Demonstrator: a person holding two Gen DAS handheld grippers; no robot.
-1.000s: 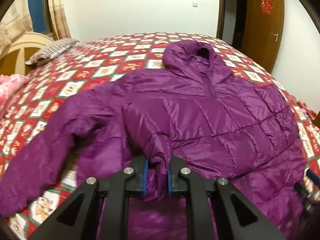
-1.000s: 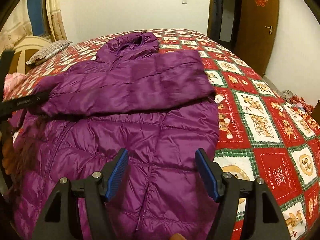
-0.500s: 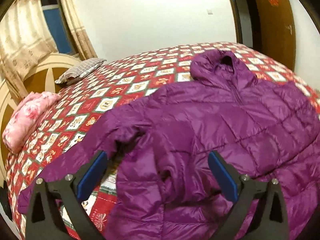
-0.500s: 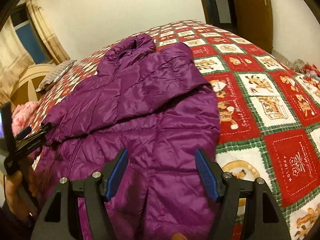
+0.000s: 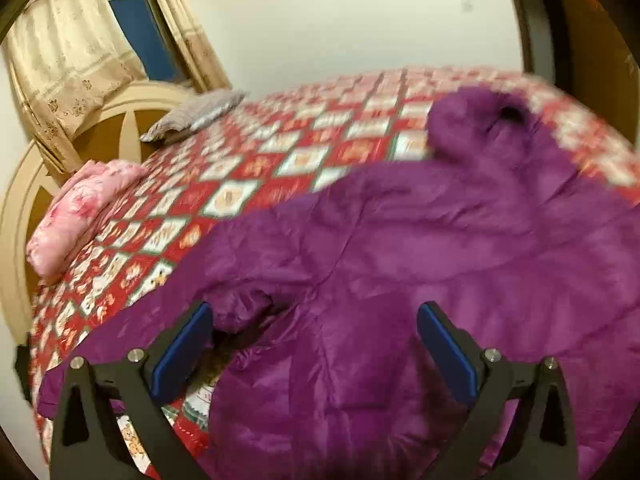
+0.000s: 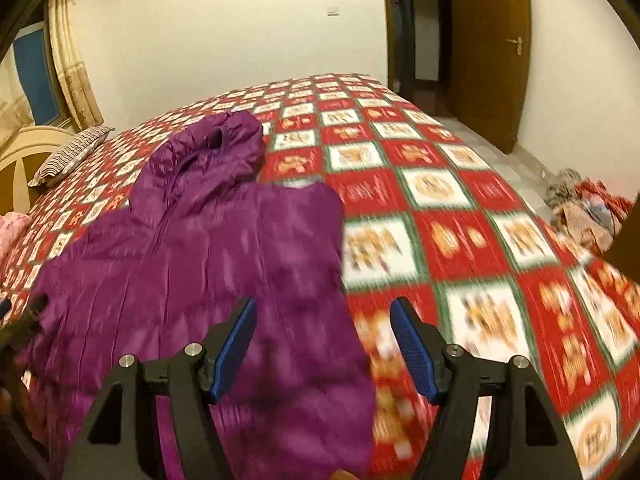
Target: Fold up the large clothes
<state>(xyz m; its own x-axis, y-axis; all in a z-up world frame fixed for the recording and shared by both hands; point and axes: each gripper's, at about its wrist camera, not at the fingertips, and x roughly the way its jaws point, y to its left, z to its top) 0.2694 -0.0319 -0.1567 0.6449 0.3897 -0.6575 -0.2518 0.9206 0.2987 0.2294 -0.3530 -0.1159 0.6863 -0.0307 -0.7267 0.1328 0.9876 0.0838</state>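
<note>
Jacket lies spread on the bed, hood beyond the jaws. Left gripper hangs released over its sleeve; right gripper, jaws apart and empty, straddles the jacket's edge.

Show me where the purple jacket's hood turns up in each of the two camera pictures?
Left wrist view: the hood lies upper right, at the far end of the purple jacket.
Right wrist view: the hood lies left of centre, above the jacket body.
Shared landmark: the striped pillow by the headboard.
</note>
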